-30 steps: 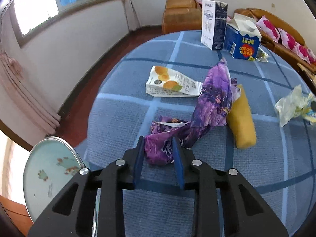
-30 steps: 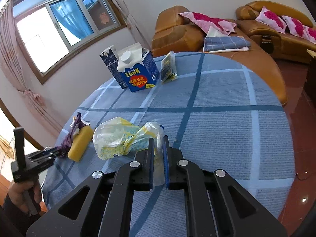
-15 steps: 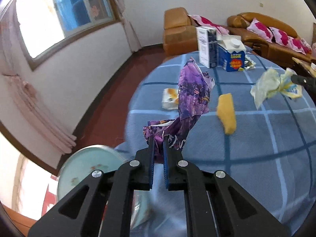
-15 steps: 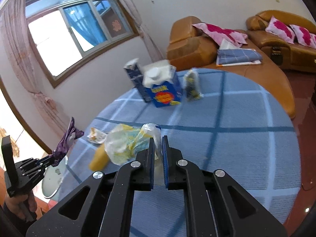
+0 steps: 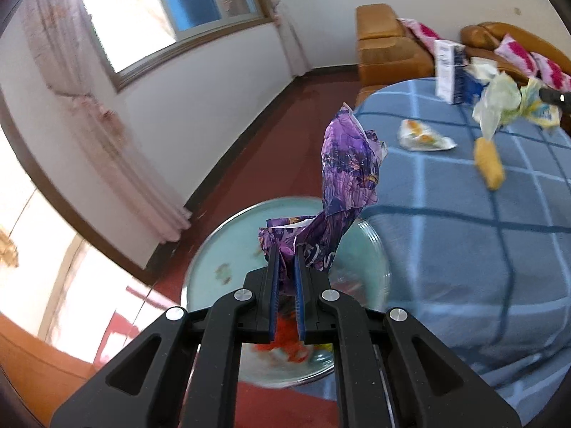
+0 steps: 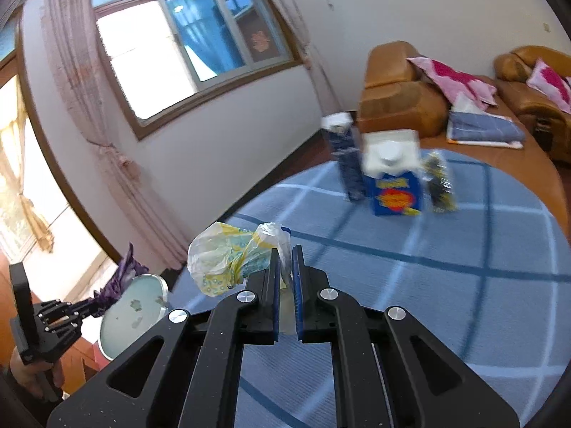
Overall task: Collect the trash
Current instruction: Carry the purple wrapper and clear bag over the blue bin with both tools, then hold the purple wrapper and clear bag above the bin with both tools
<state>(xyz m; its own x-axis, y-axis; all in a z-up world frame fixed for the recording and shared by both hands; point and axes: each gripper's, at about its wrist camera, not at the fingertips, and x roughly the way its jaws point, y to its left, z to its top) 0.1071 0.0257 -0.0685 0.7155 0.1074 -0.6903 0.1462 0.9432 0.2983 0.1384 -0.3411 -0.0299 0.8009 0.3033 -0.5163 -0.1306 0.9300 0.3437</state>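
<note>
A round table draped in a blue checked cloth [image 6: 410, 285] fills the right of both views, beside a tan leather sofa [image 6: 396, 103] strewn with pink-and-white cushions [image 6: 453, 78] and a folded blue cloth [image 6: 481, 130]. Off the table's edge, above the red floor, sits a round pale-green basin [image 5: 228, 249] with a shiny rim, a blur of red and yellow scraps lying in its near side. The left gripper [image 5: 285, 271] hangs over that basin, its blue-lined fingers pressed tight on the lower end of a crumpled purple snack wrapper [image 5: 346, 171], which stands up clear of the table. The right gripper [image 6: 284, 267] is held above the tablecloth near the table's edge, its fingers pinching a wadded clear plastic bag printed in yellow and blue [image 6: 228, 260], lifted off the surface. At the far side of the table stand a blue milk carton with a white cap [image 6: 392, 182], a taller dark-blue carton [image 6: 348, 164] just beside it, and a small dark foil packet [image 6: 439, 182] on the carton's other side, all smeared by motion. Left lying on the cloth are a white wrapper printed with orange fruit [image 5: 423, 137] and, near it, a yellow sponge-like roll [image 5: 489, 164].
</note>
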